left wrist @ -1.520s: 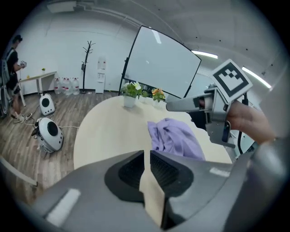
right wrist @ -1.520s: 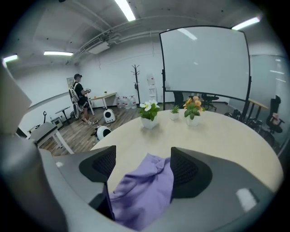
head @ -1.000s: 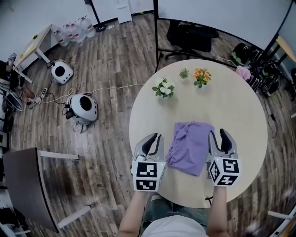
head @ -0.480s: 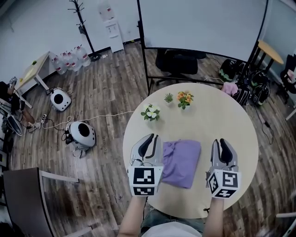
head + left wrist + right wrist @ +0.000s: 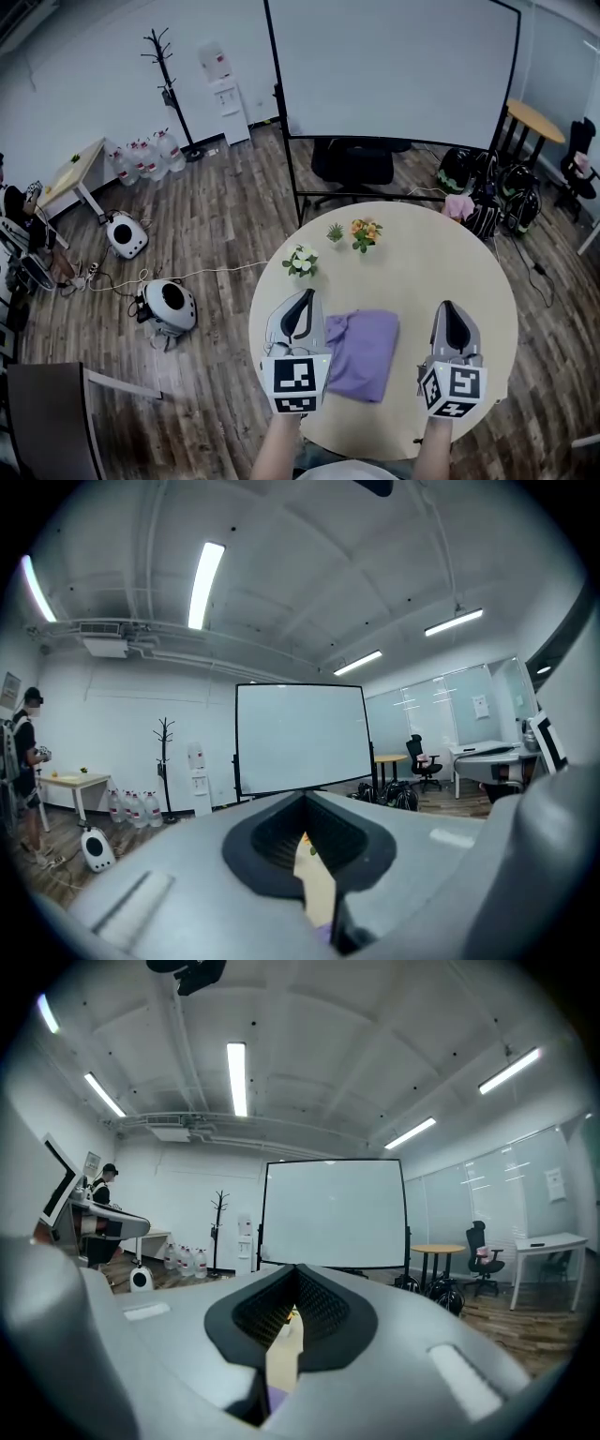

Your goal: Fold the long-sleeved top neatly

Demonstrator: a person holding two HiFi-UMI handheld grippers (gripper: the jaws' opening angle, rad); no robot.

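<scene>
The purple long-sleeved top (image 5: 361, 354) lies folded into a compact rectangle, flat and free of any grip. The left gripper (image 5: 302, 302) hangs just to the left of the top and the right gripper (image 5: 448, 309) well to the right of it. Each has its jaws pressed together with nothing between them, only a thin slit showing pale tabletop. Both gripper views look level across the room rather than down, which suggests that the tools are lifted off the cloth. Standing off on either side, they look as if the fold is being judged finished, or nearly so. One corner at the far left of the top looks slightly rumpled.

Beneath the top is a round, pale table (image 5: 469, 272), bare on the near side. Three small flower pots stand beyond the top: white blooms (image 5: 301, 262), a little green plant (image 5: 335, 232) and orange blooms (image 5: 364, 231). Farther beyond the top are a black office chair (image 5: 354, 161) and a large whiteboard (image 5: 394, 66). Far to the top's left are a coat stand (image 5: 161, 56), water bottles (image 5: 150, 155) and two white round machines (image 5: 169, 305) on the grey wood floor (image 5: 225, 206).
</scene>
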